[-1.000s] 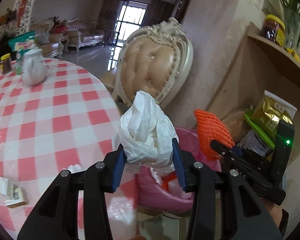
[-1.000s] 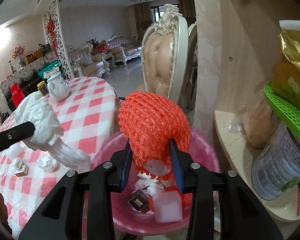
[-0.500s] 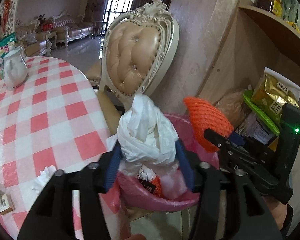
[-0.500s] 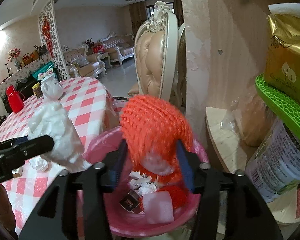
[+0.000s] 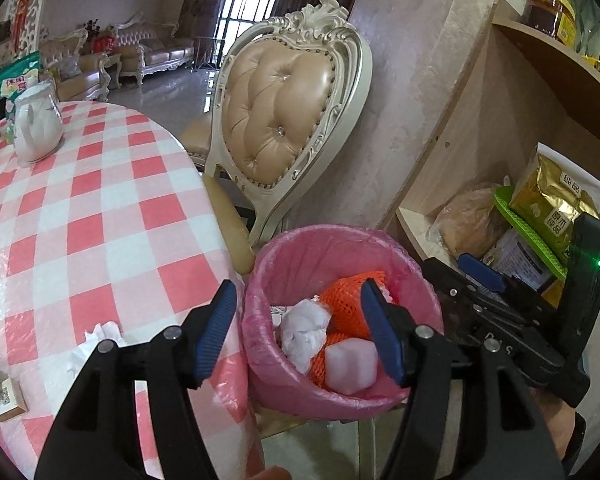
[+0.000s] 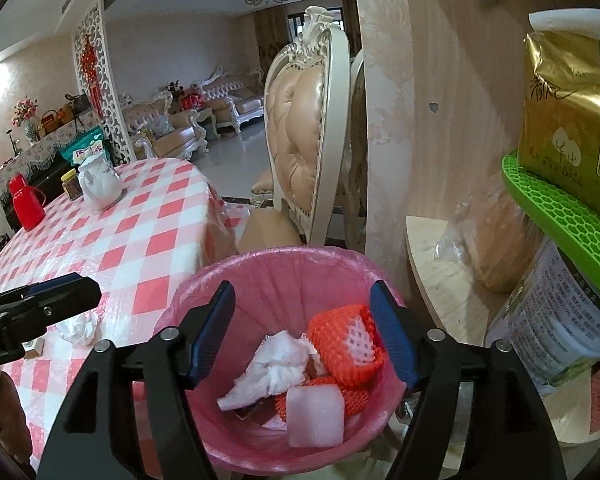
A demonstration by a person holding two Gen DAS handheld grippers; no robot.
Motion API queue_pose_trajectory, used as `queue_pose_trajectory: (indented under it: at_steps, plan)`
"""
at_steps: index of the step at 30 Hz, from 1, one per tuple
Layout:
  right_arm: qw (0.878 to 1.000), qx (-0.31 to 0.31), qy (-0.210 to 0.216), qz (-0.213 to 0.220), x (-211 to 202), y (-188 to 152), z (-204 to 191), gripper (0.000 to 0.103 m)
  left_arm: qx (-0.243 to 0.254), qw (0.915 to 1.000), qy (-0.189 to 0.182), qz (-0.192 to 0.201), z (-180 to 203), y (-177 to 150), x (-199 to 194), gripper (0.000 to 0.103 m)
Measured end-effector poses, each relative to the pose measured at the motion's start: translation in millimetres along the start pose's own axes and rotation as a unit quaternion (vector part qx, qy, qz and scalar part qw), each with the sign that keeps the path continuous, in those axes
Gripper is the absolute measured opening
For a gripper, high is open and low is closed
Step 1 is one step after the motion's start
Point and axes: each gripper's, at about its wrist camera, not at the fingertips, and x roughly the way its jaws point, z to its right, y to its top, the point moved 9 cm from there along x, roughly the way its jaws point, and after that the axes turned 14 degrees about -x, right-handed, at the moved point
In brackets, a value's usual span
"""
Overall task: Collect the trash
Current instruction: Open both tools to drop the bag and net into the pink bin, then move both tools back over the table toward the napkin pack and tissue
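Two pieces of trash lie in the pink-lined bin (image 6: 284, 276) at the lower centre of both views: the white plastic bag (image 6: 272, 364), crumpled, and the orange foam net (image 6: 346, 346) just right of it, with a white foam block (image 6: 316, 410) in front. My left gripper (image 5: 300, 330) and my right gripper (image 6: 302, 330) both hang over the bin; their jaws have just been opening, stand well apart, and grip nothing. More crumpled tissue (image 5: 98, 334) and a small box (image 5: 6, 398) remain on the red-checked table (image 5: 100, 208) at lower left. A white jug (image 5: 36, 124) stands at upper left, a padded chair (image 5: 284, 120) behind the bin, and a shelf (image 6: 440, 264) with packets to the right.
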Motion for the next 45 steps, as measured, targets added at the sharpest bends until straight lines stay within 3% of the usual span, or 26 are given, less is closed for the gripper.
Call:
queue_pose_trajectory:
  at_steps: [20, 45]
  plan:
    - [0.999, -0.031, 0.020, 0.007, -13.2, 9.8, -48.3, 0.074, -0.034, 0.9986, 0.014, 0.039, -44.3, 3.3, -51.7, 0.063]
    - [0.993, -0.092, 0.078, 0.006, -19.4, 14.2, -146.5, 0.079, -0.121, 0.9851, 0.070, 0.100, -173.4, -1.4, -143.5, 0.064]
